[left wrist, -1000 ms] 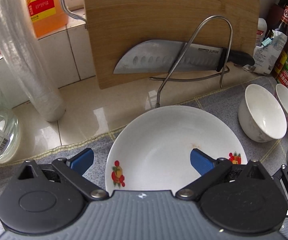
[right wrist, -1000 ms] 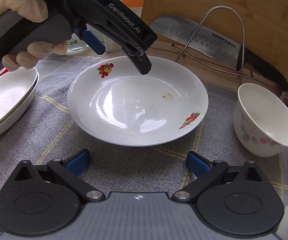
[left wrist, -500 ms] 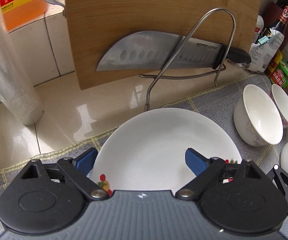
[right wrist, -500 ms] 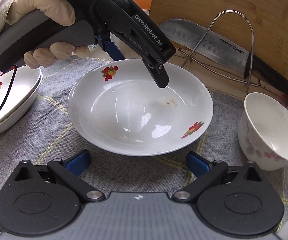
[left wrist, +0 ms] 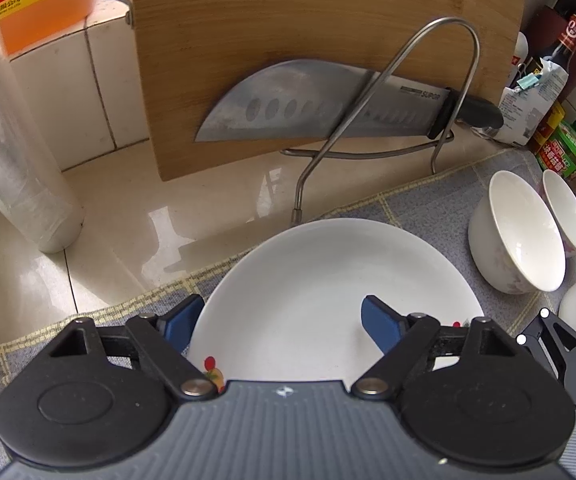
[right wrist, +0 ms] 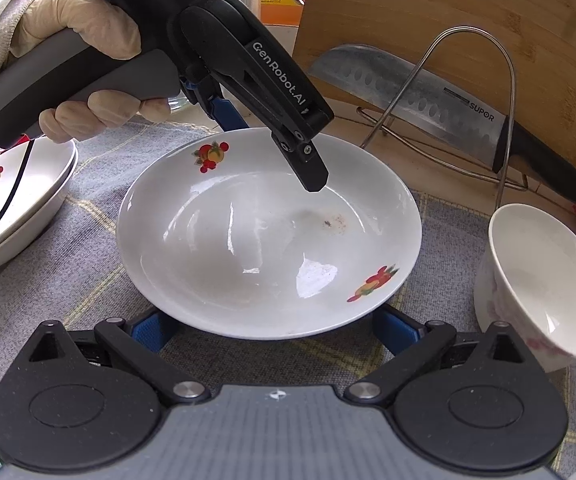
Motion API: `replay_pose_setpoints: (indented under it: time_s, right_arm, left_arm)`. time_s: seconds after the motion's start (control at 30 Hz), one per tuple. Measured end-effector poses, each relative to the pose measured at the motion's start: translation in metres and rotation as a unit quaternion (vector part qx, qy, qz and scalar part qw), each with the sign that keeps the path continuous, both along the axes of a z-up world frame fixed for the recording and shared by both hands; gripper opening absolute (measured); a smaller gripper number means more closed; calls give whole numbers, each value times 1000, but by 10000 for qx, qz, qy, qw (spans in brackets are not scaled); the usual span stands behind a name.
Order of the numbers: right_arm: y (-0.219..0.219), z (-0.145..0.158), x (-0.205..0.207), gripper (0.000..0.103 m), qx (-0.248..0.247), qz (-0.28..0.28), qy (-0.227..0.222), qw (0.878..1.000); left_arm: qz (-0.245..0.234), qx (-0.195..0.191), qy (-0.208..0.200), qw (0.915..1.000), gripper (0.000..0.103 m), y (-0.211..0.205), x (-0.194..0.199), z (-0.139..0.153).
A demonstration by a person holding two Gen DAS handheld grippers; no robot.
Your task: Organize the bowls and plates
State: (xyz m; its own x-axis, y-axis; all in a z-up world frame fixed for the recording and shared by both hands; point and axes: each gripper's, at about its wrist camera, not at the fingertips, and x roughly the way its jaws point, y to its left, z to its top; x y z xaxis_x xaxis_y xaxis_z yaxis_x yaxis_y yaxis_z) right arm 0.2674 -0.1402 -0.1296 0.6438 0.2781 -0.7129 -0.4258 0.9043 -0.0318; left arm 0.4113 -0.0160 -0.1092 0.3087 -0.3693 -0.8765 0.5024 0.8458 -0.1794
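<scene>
White deep plate (right wrist: 267,236) with fruit prints and a brownish smudge inside, otherwise empty, sits mid-cloth (right wrist: 67,264) near the cloth's back edge. Left gripper (left wrist: 283,322) straddles its rim, jaws just been closing, pads not pressing yet. Right gripper (right wrist: 271,330) open at the plate's near rim, closer than before. Empty bowl (right wrist: 544,284) to the right.

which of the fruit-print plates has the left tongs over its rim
The lone plate on the cloth's middle, with the left tongs straddling its far rim; the stacked plates sit untouched aside.
</scene>
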Motion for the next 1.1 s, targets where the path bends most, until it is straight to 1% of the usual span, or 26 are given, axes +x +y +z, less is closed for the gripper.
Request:
replay_pose_setpoints:
  time_s: [0.2, 0.3, 0.53, 0.67, 0.8, 1.03, 1.1]
  right_arm:
    - [0, -1, 1, 103, -22, 133, -59, 9999]
    - [4, 0, -1, 103, -154, 215, -167, 9995]
    - [1, 0, -1, 103, -75, 233, -157, 9996]
    - [0, -1, 1, 103, 9, 242, -144, 9996]
    - [0, -1, 1, 103, 34, 245, -133, 9996]
    - [0, -1, 0, 103, 4, 187, -72, 9998]
    - [1, 0, -2, 103, -34, 192, -53, 9998]
  left_arm:
    - [-184, 10, 59, 9998, 84, -1, 1, 0]
    - [-323, 17, 122, 9994, 84, 1, 1, 1]
    - [-607, 129, 204, 9979, 84, 1, 0, 3]
    - [-576, 3, 263, 9980, 84, 3, 4, 2]
    - [-683, -54, 296, 9972, 87, 4, 6, 1]
    - [-796, -367, 372, 9955, 87, 13, 3, 11]
    - [-834, -358, 397, 9951, 87, 15, 0, 12]
